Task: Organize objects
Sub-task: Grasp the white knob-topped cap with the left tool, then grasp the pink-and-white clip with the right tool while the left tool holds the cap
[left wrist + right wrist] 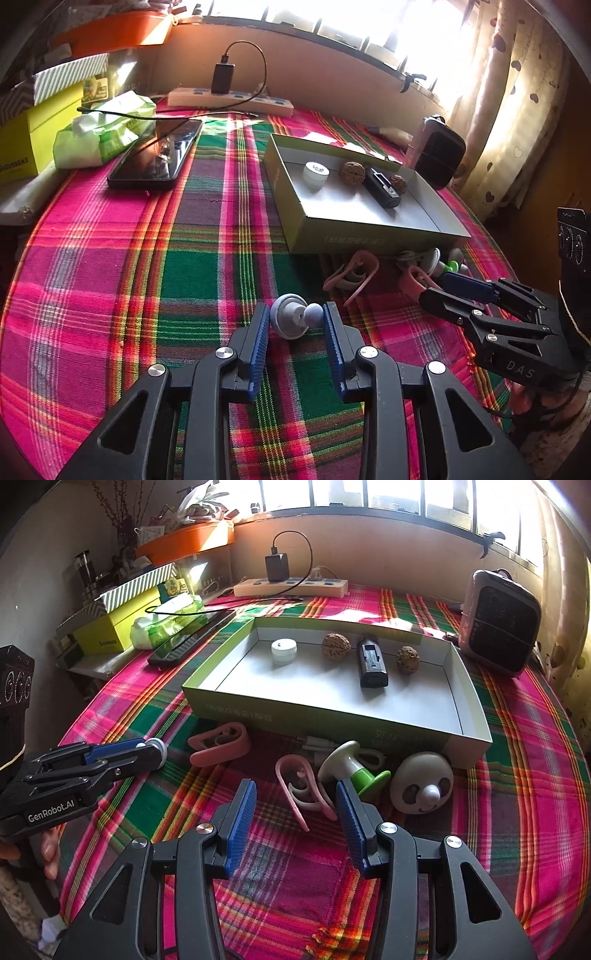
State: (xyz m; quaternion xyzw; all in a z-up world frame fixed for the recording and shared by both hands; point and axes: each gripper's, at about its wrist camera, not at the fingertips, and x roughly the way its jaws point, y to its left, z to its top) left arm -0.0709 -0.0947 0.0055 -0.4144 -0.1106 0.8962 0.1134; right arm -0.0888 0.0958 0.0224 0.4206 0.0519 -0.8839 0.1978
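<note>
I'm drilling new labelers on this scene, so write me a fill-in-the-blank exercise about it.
1. The open box holds ____ objects.
2. The left gripper has a small grey ____-shaped hook between its pads.
3. The round white hook in front of the box has a ____ face.
4. The charger is plugged into the white ____ by the wall.

Missing words: four; mushroom; panda; power strip

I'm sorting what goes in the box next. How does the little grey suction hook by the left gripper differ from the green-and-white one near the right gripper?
The grey hook is grey all over; the green-and-white hook has a white cup and green base. The grey hook lies between the left gripper's jaws; the green-and-white one lies beyond the right gripper's jaws, beside the panda hook. Both lie tipped over on the cloth, outside the box.
</note>
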